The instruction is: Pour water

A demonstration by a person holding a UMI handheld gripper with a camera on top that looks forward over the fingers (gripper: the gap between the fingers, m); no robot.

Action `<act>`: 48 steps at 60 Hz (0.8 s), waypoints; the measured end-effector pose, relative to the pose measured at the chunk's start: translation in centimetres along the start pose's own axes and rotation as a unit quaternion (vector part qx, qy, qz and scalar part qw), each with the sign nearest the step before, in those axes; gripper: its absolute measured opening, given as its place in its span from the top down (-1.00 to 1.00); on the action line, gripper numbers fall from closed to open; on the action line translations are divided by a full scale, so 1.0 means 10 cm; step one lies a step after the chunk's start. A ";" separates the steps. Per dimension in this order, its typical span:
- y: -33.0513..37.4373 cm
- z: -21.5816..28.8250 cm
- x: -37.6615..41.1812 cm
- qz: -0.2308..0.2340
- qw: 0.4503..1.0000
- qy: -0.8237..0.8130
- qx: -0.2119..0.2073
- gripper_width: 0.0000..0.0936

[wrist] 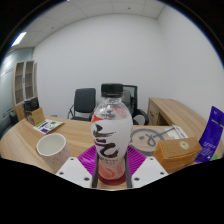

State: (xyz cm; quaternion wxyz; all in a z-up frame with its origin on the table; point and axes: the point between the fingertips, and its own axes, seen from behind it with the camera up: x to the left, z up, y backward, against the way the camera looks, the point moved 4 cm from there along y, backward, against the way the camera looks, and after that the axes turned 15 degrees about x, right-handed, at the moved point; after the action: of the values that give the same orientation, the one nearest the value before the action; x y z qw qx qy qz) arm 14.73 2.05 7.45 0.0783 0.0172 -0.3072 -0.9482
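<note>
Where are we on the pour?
Done: the claw is shut on the water bottle, which stands upright between the pink pads, cap on. In hand: holding it over the wooden table, with the white cup off to the side. Left: opening the cap, tilting over the cup, pouring; the cup's contents cannot be seen.

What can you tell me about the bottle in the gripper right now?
The bottle is clear plastic with a white cap and a white label bearing red lettering, and its lower part looks pinkish. It stands upright between the gripper fingers, whose purple pads press on its lower sides, above the wooden table. A white cup stands beside it, apart, and a brown box sits on the other side.
</note>
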 end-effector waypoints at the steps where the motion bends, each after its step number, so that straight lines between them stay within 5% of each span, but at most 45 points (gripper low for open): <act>1: 0.00 0.00 0.00 0.001 1.000 -0.001 0.001 0.15; 8: 0.00 -0.06 -0.01 0.002 0.999 -0.013 0.029 -0.19; 12: 0.05 -0.12 0.00 0.004 0.998 -0.020 0.051 -0.88; 48: 2.84 -0.37 0.83 -0.100 0.988 -0.067 0.102 -0.83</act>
State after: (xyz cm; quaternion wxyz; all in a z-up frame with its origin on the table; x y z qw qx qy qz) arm 10.77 -24.12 21.23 -0.0394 -0.0076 -0.4035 -0.9141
